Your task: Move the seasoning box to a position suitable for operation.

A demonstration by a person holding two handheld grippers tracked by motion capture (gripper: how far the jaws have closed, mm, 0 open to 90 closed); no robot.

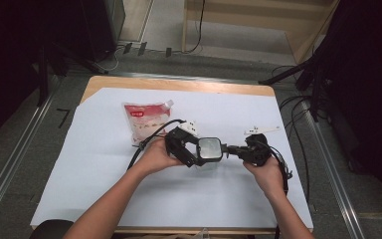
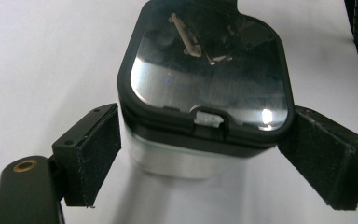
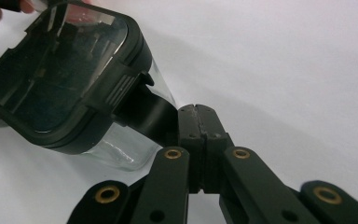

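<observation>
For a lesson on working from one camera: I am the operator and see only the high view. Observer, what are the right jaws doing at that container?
Observer: In the right gripper view, the right gripper has its jaws shut on a black tab that sticks out from the lid.
Operator: And the left?
Observer: The left gripper has one jaw on each side of the container, at lid height.
Operator: Anything inside?
Observer: Through its clear wall I can make out nothing.

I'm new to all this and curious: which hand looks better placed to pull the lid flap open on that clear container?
Probably the right. The right gripper is shut on the lid's black flap, while the left gripper stands open on either side of the container, placed to steady it.
</observation>
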